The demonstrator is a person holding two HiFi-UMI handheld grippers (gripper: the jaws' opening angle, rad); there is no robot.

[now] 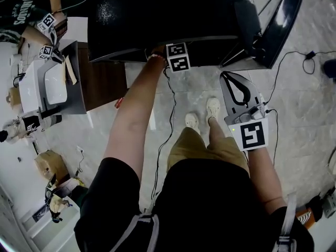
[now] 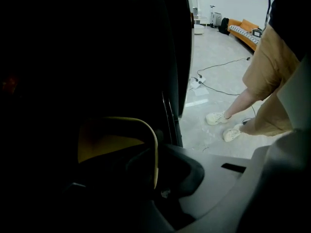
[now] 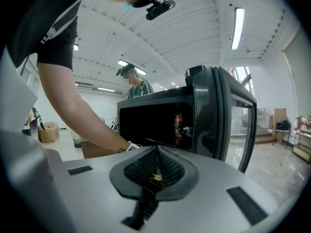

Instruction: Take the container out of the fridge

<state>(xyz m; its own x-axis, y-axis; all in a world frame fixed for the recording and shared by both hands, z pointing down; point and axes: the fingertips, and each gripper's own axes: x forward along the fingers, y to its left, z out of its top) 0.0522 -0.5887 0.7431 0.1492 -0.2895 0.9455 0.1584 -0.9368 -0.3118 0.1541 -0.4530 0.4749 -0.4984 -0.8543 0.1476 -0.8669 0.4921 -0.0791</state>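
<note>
**Left claw on the yellow container, deep in the fridge**

The black fridge (image 1: pixel 157 14) stands with its door (image 1: pixel 275 30) swung wide, and the person's left arm reaches straight into it. It is very dark in there. The left gripper (image 2: pixel 155 171) has its jaws on either side of the wall of a yellow container (image 2: pixel 109 147), with the rim running up between the pads (image 2: pixel 187 171). They look pinched onto that wall, though the gloom makes it hard to swear to. The container is inside the fridge, near its open front (pale floor shows just past the edge).

The right gripper (image 1: pixel 227 77) hangs outside the fridge, just in front of the open door. Its jaws are pressed together with nothing between them, and they point toward the fridge. The person's pale shoes (image 1: pixel 212 108) stand on the grey floor (image 1: pixel 304 104) just in front of the fridge. A black cable (image 1: pixel 170 119) runs away from the fridge beside them.
</note>
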